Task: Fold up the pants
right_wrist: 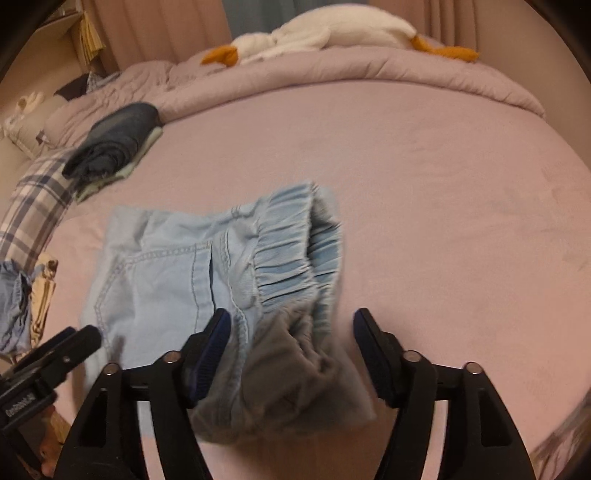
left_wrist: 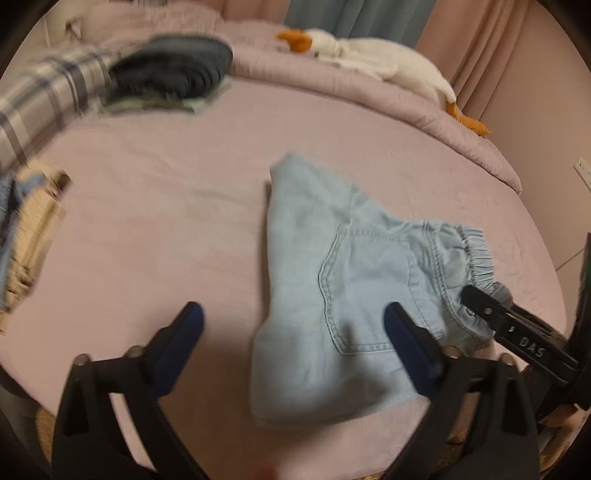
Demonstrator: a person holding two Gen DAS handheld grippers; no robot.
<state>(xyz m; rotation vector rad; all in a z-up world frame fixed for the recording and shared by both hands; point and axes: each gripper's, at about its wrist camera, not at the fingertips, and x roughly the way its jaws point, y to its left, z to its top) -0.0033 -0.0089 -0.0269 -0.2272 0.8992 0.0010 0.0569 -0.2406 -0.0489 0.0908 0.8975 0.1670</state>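
The light blue pants (left_wrist: 343, 295) lie folded small in the middle of the pink bed (left_wrist: 166, 221), so I think the folding is nearly done. My left gripper (left_wrist: 293, 314) and right gripper (right_wrist: 291, 325) are both spread wide, holding nothing, letting the bundle rest flat. Far left sits a dark folded pile (right_wrist: 114, 147).

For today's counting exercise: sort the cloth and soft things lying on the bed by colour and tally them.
Light blue: 1, the folded pants
Dark blue-grey: 1, the folded garment
Pale green: 1, the cloth under that garment
Plaid: 1, the fabric
White and orange: 1, the plush goose
Total: 5
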